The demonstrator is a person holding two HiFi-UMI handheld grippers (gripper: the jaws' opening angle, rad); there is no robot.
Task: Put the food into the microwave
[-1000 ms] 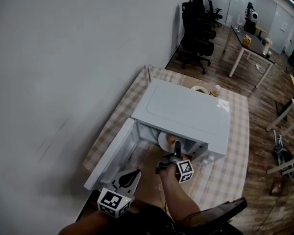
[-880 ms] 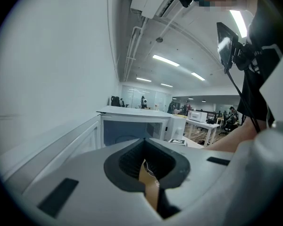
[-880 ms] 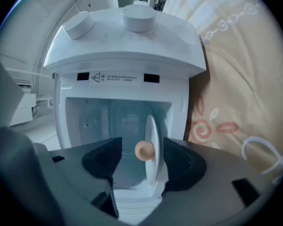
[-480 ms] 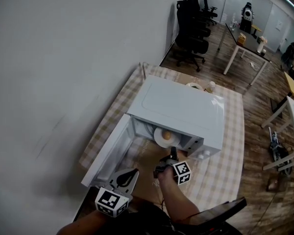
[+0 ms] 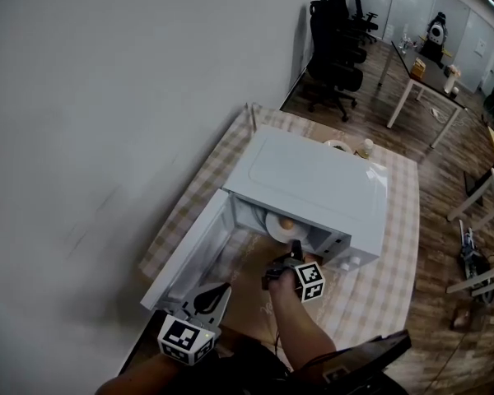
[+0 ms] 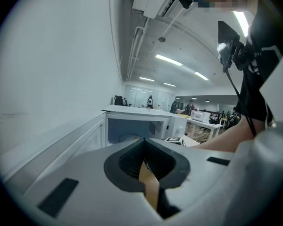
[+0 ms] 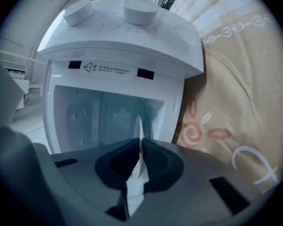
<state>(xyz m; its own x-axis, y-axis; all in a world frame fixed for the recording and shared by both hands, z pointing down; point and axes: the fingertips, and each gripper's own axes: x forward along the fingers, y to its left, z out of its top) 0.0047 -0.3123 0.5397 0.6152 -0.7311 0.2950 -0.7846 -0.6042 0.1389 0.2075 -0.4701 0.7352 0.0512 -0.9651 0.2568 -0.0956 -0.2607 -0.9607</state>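
Note:
A white microwave stands on the table with its door swung open to the left. In its opening lies a white plate with a small orange piece of food. My right gripper is at the plate's near rim, its jaws closing with the rim between them. In the right gripper view that plate rim shows edge-on, pinched between the right gripper's tips, before the microwave cavity. My left gripper hangs shut and empty near the door's front corner; the left gripper faces the microwave.
A checked tablecloth covers the table, with a patterned mat in front of the microwave. A bowl and a small bottle stand behind it. A wall runs along the left. Office chairs and desks stand farther back.
My right gripper has stayed at the plate's near rim in front of the microwave opening. The left gripper has kept still.

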